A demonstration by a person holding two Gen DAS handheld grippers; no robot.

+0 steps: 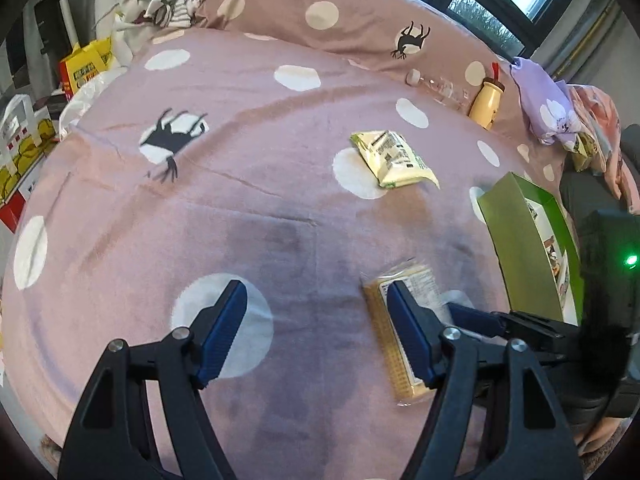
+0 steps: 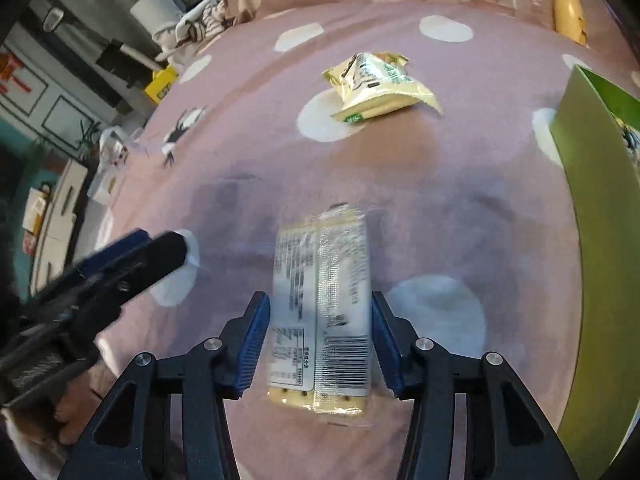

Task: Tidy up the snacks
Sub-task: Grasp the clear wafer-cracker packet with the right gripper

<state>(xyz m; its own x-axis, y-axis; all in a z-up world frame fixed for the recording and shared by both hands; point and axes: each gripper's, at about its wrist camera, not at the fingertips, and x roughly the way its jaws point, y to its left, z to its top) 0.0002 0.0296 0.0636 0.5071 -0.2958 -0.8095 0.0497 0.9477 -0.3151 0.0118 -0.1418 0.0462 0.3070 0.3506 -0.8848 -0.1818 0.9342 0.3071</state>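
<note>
Green box (image 2: 592,216), yellow bottle (image 1: 486,104) beyond

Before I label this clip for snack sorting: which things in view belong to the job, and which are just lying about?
Part of the job:
cracker pack, between the right gripper pads
yellow-green snack bag
green box, standing open at the right
left gripper, open, empty

Just lying about:
clear plastic bottle
yellow drink bottle
lilac cloth
spotted bedspread
</note>
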